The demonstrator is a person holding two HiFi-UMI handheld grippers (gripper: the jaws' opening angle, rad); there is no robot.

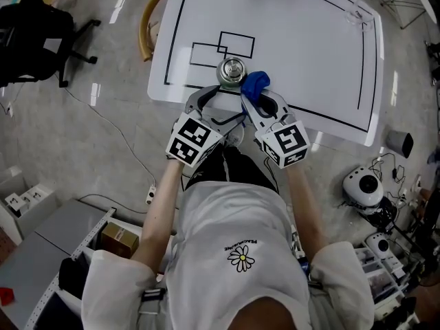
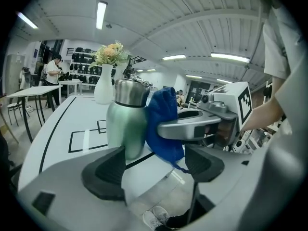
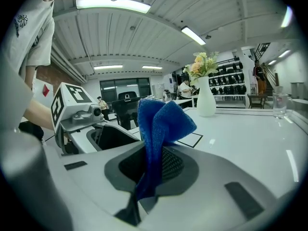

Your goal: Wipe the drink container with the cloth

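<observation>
**A:** Blue cloth (image 3: 161, 124), bunched up, pinched tight in the jaws of the right gripper (image 1: 258, 100), at the near edge of the white bench (image 1: 309, 53).

**B:** And the left gripper (image 2: 154, 170)?

**A:** Its jaws are spread wide and clamp nothing. The drink container (image 2: 126, 121), green with a steel top, stands upright just past its left jaw.

**B:** Does the cloth reach it?

**A:** It looks to lie against the container's right side.

**B:** Anything farther back?

**A:** A white vase (image 2: 103, 88) of flowers at the far edge, and a clear glass (image 3: 279, 105) at the far right corner.
</observation>
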